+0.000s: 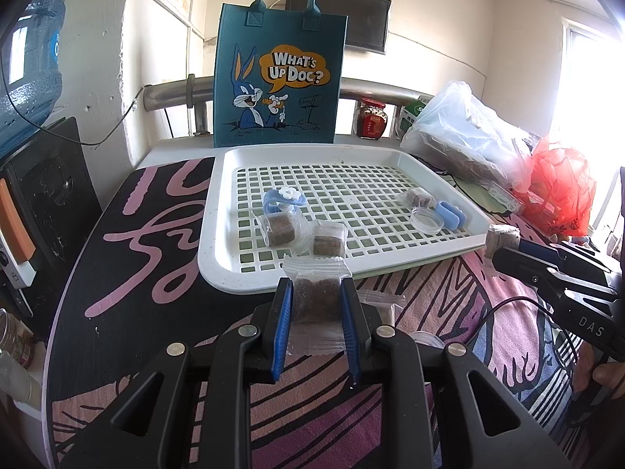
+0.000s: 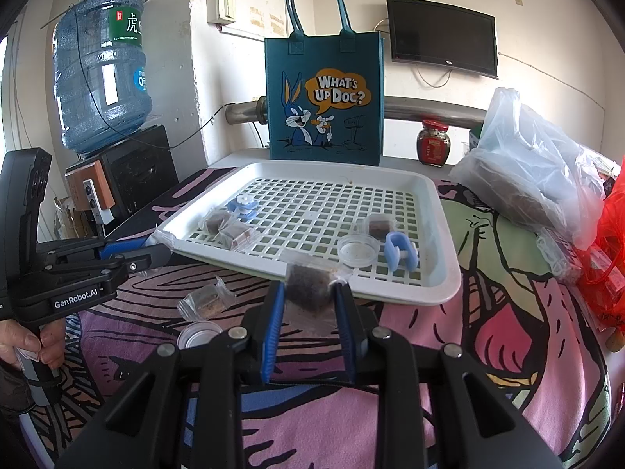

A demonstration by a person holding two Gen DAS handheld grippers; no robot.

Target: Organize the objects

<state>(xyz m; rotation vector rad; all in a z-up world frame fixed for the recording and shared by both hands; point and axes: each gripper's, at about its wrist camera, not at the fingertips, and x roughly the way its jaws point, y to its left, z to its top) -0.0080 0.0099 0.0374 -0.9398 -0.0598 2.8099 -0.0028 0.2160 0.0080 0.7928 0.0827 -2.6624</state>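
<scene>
My left gripper (image 1: 316, 293) is shut on a clear-wrapped brown snack packet (image 1: 315, 299), held just before the front edge of the white slotted tray (image 1: 218, 273). My right gripper (image 2: 306, 293) is shut on another brown snack packet (image 2: 308, 285) near the tray's front edge (image 2: 390, 293); it also shows in the left wrist view (image 1: 502, 238). In the tray lie three wrapped packets (image 1: 279, 228) (image 1: 329, 239) (image 1: 420, 197), a blue flower clip (image 1: 279, 199), a blue clip (image 1: 451, 214) and a clear round lid (image 1: 426, 219).
A loose packet (image 2: 203, 301) and a round lid (image 2: 199, 334) lie on the patterned cloth before the tray. A blue tote bag (image 2: 324, 97) stands behind it. Plastic bags (image 2: 535, 172), a red bag (image 2: 609, 258) and a jar (image 2: 433, 142) are at right, a water jug (image 2: 101, 66) at left.
</scene>
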